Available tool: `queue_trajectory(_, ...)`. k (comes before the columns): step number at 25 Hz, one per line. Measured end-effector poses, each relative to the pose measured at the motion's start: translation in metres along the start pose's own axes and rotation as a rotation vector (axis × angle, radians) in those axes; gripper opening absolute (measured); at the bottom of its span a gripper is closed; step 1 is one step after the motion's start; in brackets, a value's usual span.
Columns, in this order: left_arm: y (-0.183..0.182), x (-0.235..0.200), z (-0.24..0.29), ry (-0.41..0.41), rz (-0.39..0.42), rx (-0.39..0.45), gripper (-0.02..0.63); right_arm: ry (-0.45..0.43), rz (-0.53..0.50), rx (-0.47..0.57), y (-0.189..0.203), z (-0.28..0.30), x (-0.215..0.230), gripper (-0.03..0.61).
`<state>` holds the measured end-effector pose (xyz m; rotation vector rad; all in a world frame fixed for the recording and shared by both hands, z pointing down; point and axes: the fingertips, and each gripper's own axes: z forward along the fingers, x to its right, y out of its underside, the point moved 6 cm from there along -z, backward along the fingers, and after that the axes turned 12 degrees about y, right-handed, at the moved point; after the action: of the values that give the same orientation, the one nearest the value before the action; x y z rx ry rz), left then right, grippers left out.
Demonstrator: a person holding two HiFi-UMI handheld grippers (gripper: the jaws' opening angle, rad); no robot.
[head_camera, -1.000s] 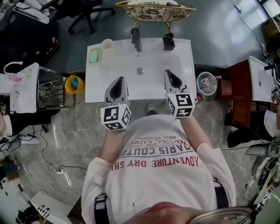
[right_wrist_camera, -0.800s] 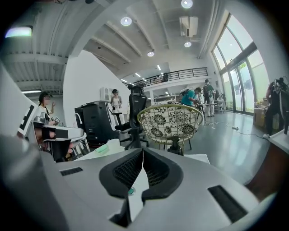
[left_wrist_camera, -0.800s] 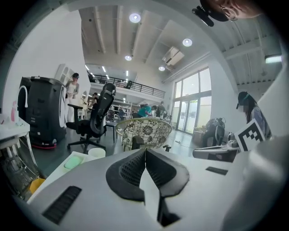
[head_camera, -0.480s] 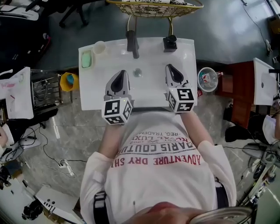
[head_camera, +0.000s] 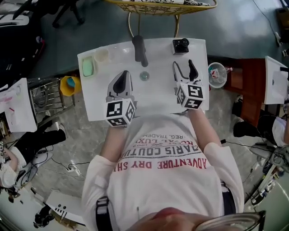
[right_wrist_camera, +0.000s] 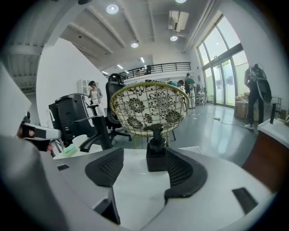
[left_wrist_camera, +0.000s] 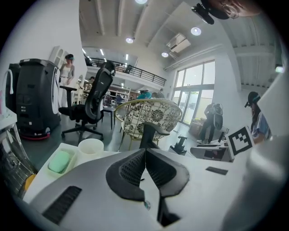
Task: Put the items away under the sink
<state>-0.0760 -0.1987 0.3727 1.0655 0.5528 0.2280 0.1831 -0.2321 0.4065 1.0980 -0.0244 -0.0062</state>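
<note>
The left gripper point(head_camera: 122, 74) is over the near-left part of the white sink point(head_camera: 156, 92), its jaws pressed together with nothing between them. Just past its tips and slightly to their right lies the round drain point(head_camera: 144, 76). Beyond that, the black faucet point(head_camera: 140, 49) stands at the far rim. Further left of this gripper, at the sink's far left corner, a green soap bar point(head_camera: 87, 67) lies in a white dish. A white cup point(head_camera: 101, 55) stands just beside the dish on the faucet's side.

The right gripper point(head_camera: 184, 64) is over the right part of the sink, well apart from the left one. Its jaws have just been opening and now stand spread, with only bare sink between the pads. Straight ahead of them, near the tips but not touching, the black pump soap dispenser point(right_wrist_camera: 156, 153) stands upright at the far rim.

Beyond the sink is a yellow wicker chair point(head_camera: 160, 6). To the right of the right gripper, on the floor beside the sink, is a small bin point(head_camera: 217, 74). A yellow bucket point(head_camera: 68, 85) sits on the floor to the left of the left gripper.
</note>
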Motion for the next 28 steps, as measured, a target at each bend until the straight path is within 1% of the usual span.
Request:
queue_trajectory(3, 0.002, -0.012, 0.010, 0.018, 0.005, -0.017, 0.023, 0.060, 0.015, 0.014, 0.003, 0.024, 0.006, 0.337)
queue_trajectory(8, 0.009, -0.027, 0.023, 0.040, 0.016, -0.041, 0.023, 0.092, -0.012, -0.007, 0.013, 0.059, 0.009, 0.375)
queue_trajectory(12, 0.018, -0.034, 0.030, 0.038, -0.004, -0.064, 0.023, 0.128, -0.018, -0.032, 0.022, 0.080, 0.014, 0.383)
queue_trajectory(18, 0.027, -0.039, 0.044, 0.042, -0.007, -0.073, 0.023, 0.132, -0.027, -0.046, 0.032, 0.108, 0.012, 0.383)
queue_trajectory(24, 0.029, -0.038, 0.044, 0.046, -0.010, -0.093, 0.023, 0.177, -0.102, -0.040, 0.038, 0.126, 0.012, 0.382)
queue_trajectory(28, 0.030, -0.036, 0.043, 0.049, 0.008, -0.100, 0.023, 0.169, -0.088, -0.060, 0.040, 0.137, 0.011, 0.382)
